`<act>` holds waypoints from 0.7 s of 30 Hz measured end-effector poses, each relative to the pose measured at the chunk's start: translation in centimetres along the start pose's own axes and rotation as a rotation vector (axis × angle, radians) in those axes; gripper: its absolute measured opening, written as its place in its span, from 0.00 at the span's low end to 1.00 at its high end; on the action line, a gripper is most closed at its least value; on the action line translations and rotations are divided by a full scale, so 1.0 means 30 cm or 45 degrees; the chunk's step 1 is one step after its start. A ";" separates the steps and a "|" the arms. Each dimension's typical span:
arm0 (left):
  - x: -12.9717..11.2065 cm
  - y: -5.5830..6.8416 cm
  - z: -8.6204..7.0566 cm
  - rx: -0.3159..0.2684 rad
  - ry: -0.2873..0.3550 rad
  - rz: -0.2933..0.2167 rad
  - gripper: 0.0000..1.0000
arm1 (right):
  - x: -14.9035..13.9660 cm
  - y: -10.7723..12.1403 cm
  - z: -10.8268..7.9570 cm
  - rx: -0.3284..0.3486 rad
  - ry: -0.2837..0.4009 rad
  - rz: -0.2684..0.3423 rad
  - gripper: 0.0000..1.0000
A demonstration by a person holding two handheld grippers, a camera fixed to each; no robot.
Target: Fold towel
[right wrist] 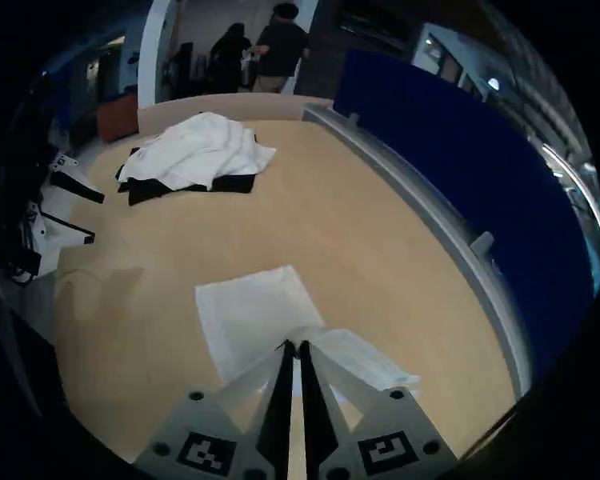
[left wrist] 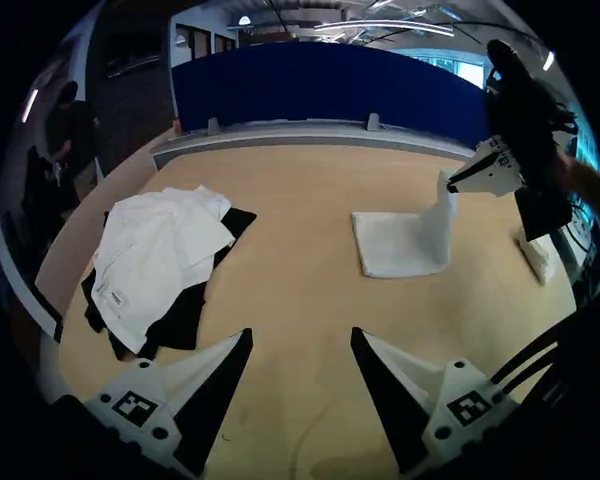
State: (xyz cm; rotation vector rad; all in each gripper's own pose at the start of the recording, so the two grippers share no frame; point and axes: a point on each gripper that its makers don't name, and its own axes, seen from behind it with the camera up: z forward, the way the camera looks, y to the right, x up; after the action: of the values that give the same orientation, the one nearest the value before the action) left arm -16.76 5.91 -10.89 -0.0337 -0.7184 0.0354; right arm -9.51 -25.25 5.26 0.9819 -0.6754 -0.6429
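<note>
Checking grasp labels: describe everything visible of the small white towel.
The towel is small, white, soft-looking cloth, roughly rectangular, mostly flat on the tan table. One edge is lifted upright, pinched between the shut fingers of the right hand-held gripper. It lies apart from the pile of white and black clothes.

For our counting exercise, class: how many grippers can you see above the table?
2. The left gripper is open over the table's near side; the right gripper is shut on the white towel's lifted edge.
</note>
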 end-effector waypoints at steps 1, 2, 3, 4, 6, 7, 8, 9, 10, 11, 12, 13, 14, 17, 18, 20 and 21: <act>0.000 -0.002 -0.003 0.003 0.003 -0.003 0.91 | 0.010 -0.015 0.014 0.011 -0.002 -0.011 0.06; 0.000 -0.005 -0.006 0.007 0.006 -0.007 0.91 | 0.021 -0.031 0.031 0.024 -0.003 -0.024 0.06; -0.001 -0.007 -0.010 0.010 0.009 -0.011 0.91 | 0.031 -0.046 0.045 0.035 -0.005 -0.035 0.06; -0.002 -0.009 -0.012 0.012 0.011 -0.016 0.91 | 0.036 -0.064 0.062 0.047 -0.009 -0.045 0.06; -0.005 -0.014 -0.017 0.018 0.014 -0.028 0.91 | 0.048 -0.102 0.098 0.074 -0.017 -0.066 0.06; -0.008 -0.016 -0.018 0.020 0.015 -0.033 0.91 | 0.050 -0.121 0.117 0.087 -0.021 -0.071 0.06; -0.011 -0.019 -0.019 0.023 0.016 -0.038 0.91 | 0.053 -0.143 0.138 0.101 -0.026 -0.078 0.06; -0.014 -0.022 -0.019 0.026 0.016 -0.043 0.91 | 0.055 -0.163 0.157 0.113 -0.031 -0.084 0.06; -0.018 -0.024 -0.019 0.029 0.016 -0.046 0.91 | 0.051 -0.184 0.178 0.127 -0.037 -0.083 0.06; -0.022 -0.027 -0.019 0.032 0.017 -0.050 0.91 | 0.047 -0.208 0.201 0.142 -0.043 -0.083 0.06; -0.025 -0.029 -0.019 0.035 0.017 -0.054 0.91 | 0.043 -0.228 0.222 0.155 -0.049 -0.082 0.06; -0.029 -0.029 -0.020 0.037 0.015 -0.058 0.91 | 0.033 -0.248 0.242 0.168 -0.058 -0.077 0.06; -0.033 -0.030 -0.021 0.038 0.014 -0.062 0.91 | 0.021 -0.269 0.264 0.182 -0.069 -0.072 0.06; -0.044 -0.028 -0.025 0.036 0.008 -0.075 0.91 | -0.010 -0.315 0.308 0.211 -0.098 -0.053 0.06; -0.047 -0.027 -0.027 0.035 0.005 -0.079 0.91 | -0.020 -0.328 0.319 0.219 -0.107 -0.047 0.06; -0.053 -0.028 -0.027 0.034 0.003 -0.082 0.91 | -0.033 -0.338 0.329 0.220 -0.118 -0.033 0.06; -0.056 -0.028 -0.028 0.034 0.002 -0.084 0.91 | -0.039 -0.342 0.334 0.220 -0.123 -0.027 0.06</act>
State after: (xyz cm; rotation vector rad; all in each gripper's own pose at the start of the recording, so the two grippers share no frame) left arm -17.45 4.99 -12.57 0.0157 -0.7168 -0.0183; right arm -19.68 -33.81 -0.24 1.1243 -0.8169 -0.6614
